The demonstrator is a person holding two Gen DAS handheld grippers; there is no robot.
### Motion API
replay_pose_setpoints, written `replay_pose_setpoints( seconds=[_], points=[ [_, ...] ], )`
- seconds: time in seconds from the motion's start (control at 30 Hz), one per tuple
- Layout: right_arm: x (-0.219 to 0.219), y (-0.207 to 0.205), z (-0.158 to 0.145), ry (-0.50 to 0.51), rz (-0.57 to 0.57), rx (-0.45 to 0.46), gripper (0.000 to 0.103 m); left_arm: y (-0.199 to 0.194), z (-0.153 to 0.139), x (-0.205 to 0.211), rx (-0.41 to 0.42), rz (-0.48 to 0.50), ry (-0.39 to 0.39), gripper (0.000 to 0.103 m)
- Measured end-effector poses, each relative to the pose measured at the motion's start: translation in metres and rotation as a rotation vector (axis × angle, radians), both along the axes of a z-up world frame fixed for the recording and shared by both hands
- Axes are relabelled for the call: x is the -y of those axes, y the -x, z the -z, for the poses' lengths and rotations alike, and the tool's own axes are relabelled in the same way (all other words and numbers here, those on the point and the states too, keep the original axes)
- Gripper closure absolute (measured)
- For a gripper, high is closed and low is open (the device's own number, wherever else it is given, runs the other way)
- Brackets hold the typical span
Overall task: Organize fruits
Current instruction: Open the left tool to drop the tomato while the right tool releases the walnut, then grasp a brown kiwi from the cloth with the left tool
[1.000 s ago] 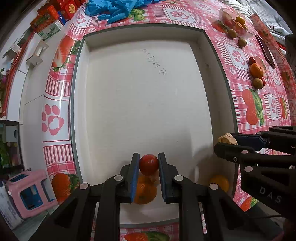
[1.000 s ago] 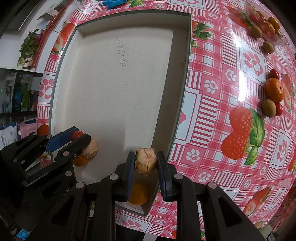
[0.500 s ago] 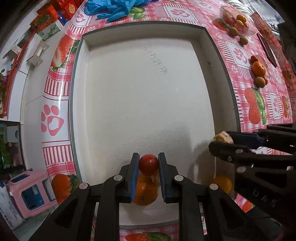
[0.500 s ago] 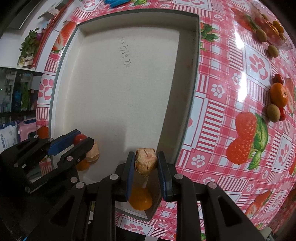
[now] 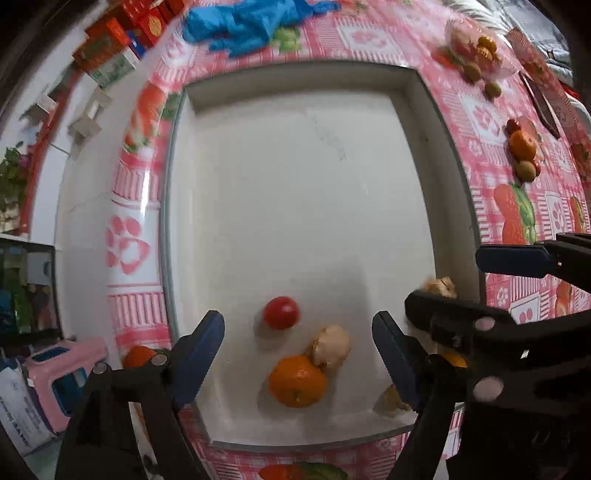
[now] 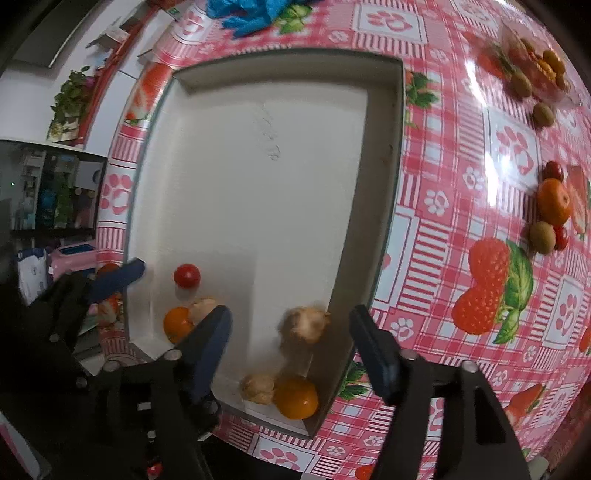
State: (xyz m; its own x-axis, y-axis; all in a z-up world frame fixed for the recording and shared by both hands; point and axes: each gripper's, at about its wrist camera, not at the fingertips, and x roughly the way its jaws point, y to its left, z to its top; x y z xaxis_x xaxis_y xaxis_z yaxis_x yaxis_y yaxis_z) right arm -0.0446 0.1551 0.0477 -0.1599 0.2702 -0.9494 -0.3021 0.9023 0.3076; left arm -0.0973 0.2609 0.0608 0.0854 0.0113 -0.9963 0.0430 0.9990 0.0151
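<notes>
The left gripper (image 5: 297,334) is hanging over the near end of a shallow white tray (image 5: 413,79), its jaws opening and standing wide apart, with a small red tomato (image 5: 281,312) lying loose on the tray floor between and just beyond them, touched by neither pad. Just nearer, an orange mandarin (image 5: 297,380) is sitting against a pale, papery-husked fruit (image 5: 331,345). The right gripper (image 6: 291,336) is working at the tray's near right corner, its jaws also opening and well apart; a second husked fruit (image 6: 305,325), blurred, is lying between them beside the tray's right wall, free of both pads. Closer to that corner, a third husked fruit (image 6: 258,388) is resting against a round orange fruit (image 6: 295,397). The tray is sitting on a desk (image 6: 443,258) covered in a pink checked cloth printed with strawberries and paw marks. Well apart from the tray, out on the cloth, a mandarin (image 6: 553,201), a kiwi (image 6: 542,236) and small red fruits are waiting in a cluster, more fruit is lying in a clear bag (image 6: 535,62) farther off, and blue gloves (image 5: 251,22) are lying past the tray's far end.
</notes>
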Motion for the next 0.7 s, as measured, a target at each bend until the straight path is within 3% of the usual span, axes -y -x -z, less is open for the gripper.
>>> replay_pose_setpoints(
  seconds=[0.23,0.5,0.57,0.63,0.7],
  points=[
    [0.026,-0.011,-0.010,-0.002,0.049,0.014,0.023,-0.002,-0.004,0.004,-0.022,0.003,-0.004,0.020],
    [0.095,-0.011,-0.009,0.046,0.162,0.036,0.015,-0.012,-0.014,0.033,-0.022,0.028,-0.002,0.020],
    [0.109,-0.007,-0.009,0.060,0.200,0.043,0.012,-0.014,-0.017,0.044,-0.019,0.042,0.001,0.020],
    [0.125,-0.006,-0.008,0.070,0.236,0.049,0.000,-0.016,-0.021,0.055,-0.016,0.056,0.005,0.020],
    [0.140,-0.005,-0.009,0.078,0.264,0.061,0.000,-0.019,-0.026,0.071,-0.011,0.076,0.010,0.020]
  ],
)
